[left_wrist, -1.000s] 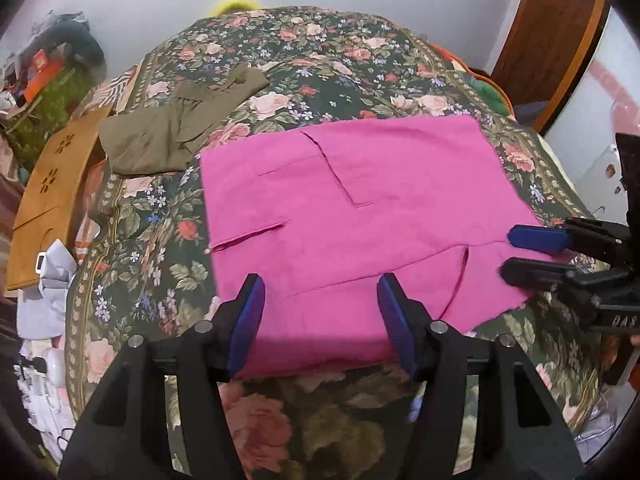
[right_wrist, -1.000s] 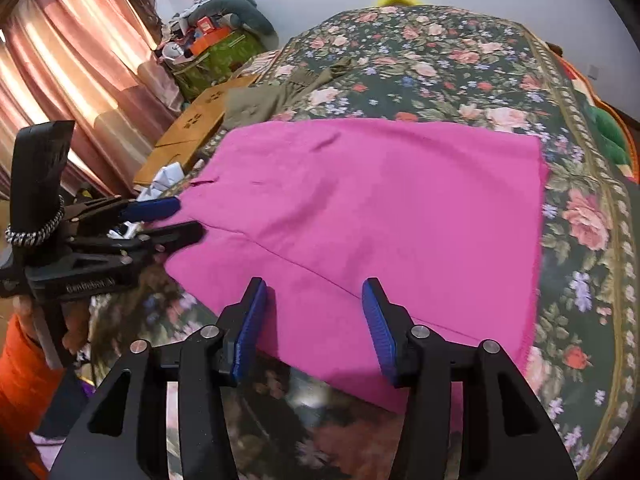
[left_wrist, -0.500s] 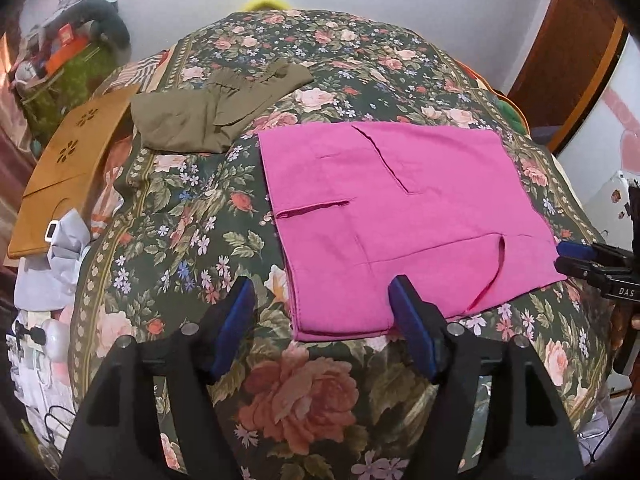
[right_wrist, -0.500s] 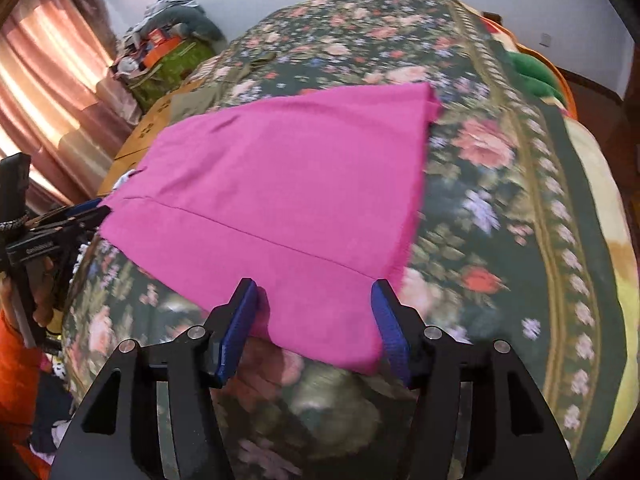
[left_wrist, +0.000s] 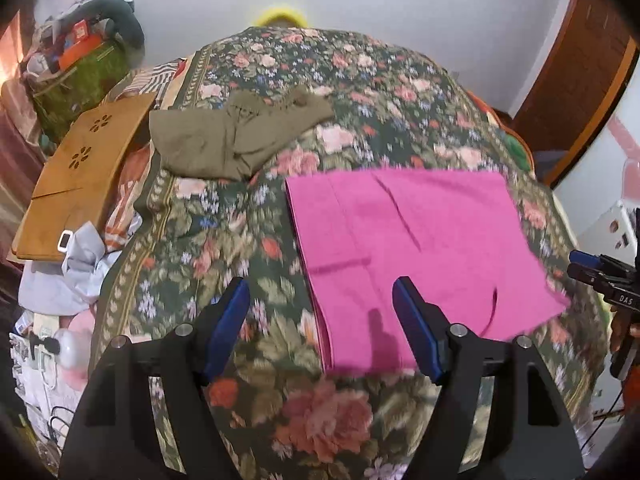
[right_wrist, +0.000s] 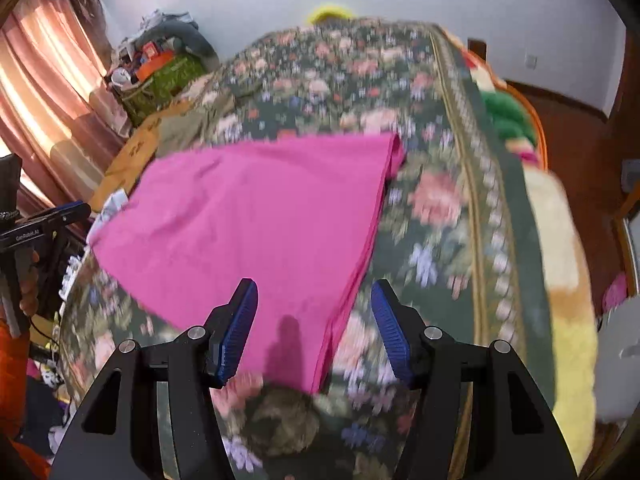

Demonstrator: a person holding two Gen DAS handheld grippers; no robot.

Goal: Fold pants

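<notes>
Bedspread (right_wrist: 440, 208) motion-blurred; yellow object (left_wrist: 282, 16) mostly hidden behind bed

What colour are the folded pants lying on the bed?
Bright pink pants, clearest in the left wrist view.

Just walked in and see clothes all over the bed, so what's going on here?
A person is folding pants with a handheld gripper in each hand. The pink pants lie flat, folded into a rectangle on the floral bedspread. The left gripper and right gripper are both open above the near edge, holding nothing. An olive garment lies farther back on the bed.
</notes>
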